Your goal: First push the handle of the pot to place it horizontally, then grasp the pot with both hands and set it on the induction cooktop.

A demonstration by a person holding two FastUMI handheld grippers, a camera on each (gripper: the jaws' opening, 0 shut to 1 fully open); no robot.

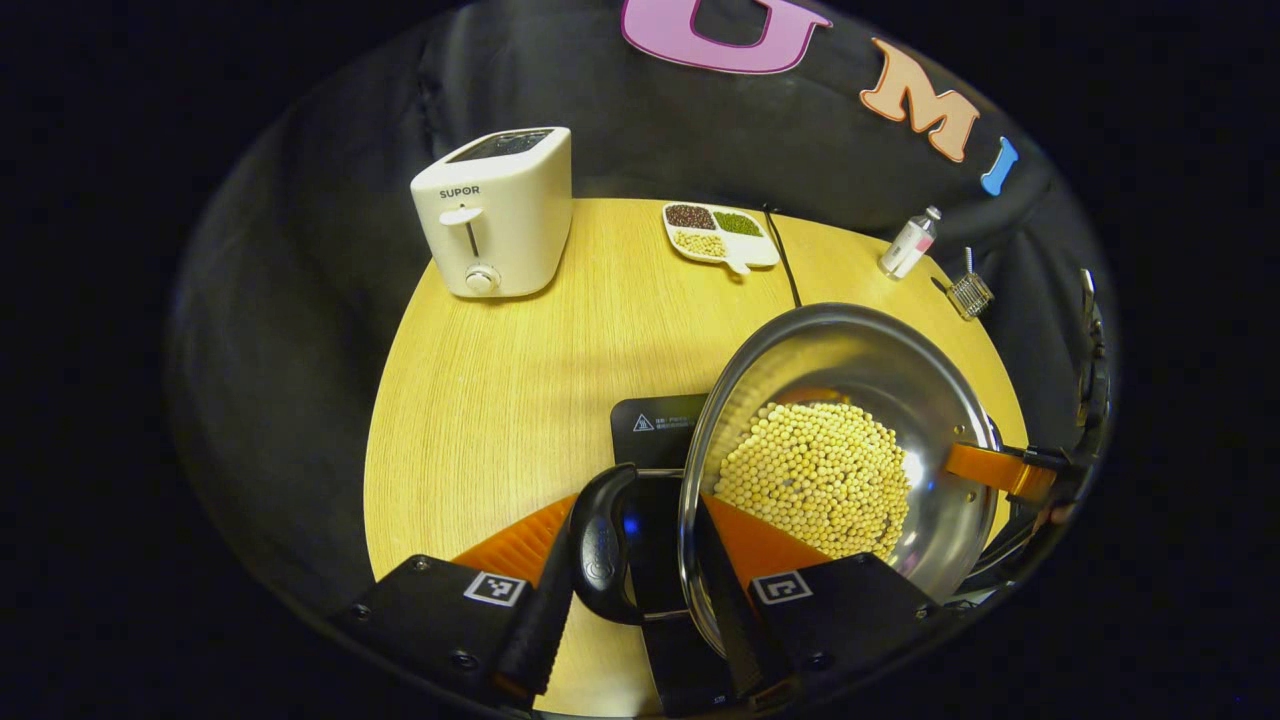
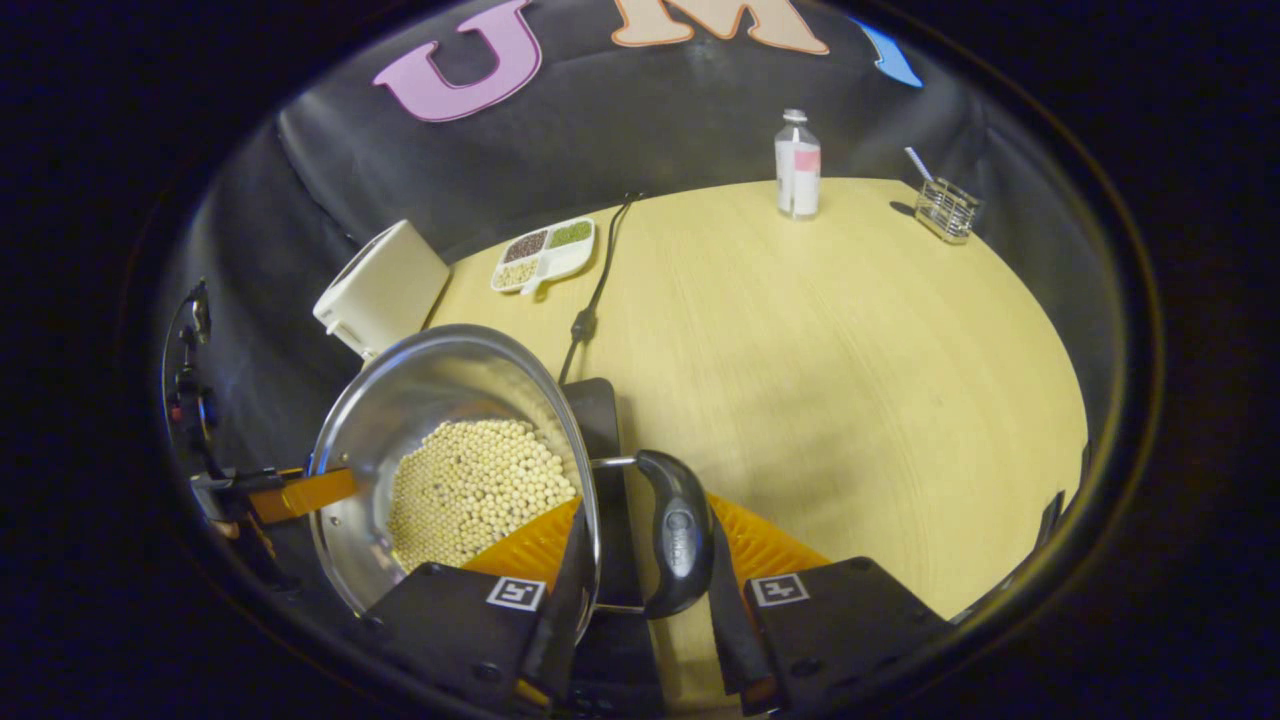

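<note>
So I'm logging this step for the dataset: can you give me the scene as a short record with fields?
pot: steel pot holding pale beans, carried between both tongs
left tongs: closed on the pot's left handle
right tongs: closed on the pot's right handle
cooktop: black induction cooktop just under the pot
contact with cooktop: cannot tell
also on table: toaster, divided dish, bottle

The pot [image 1: 850, 440] is held above the induction cooktop [image 1: 655, 425] near the table's [image 1: 500, 400] 6 o'clock edge, beans [image 1: 815, 480] inside it. At 11 o'clock a toaster [image 1: 495, 210] is set, at 12 a divided dish [image 1: 720, 235], at 1 a bottle [image 1: 908, 243], and at 2 o'clock a wire holder [image 1: 968, 293].
</note>
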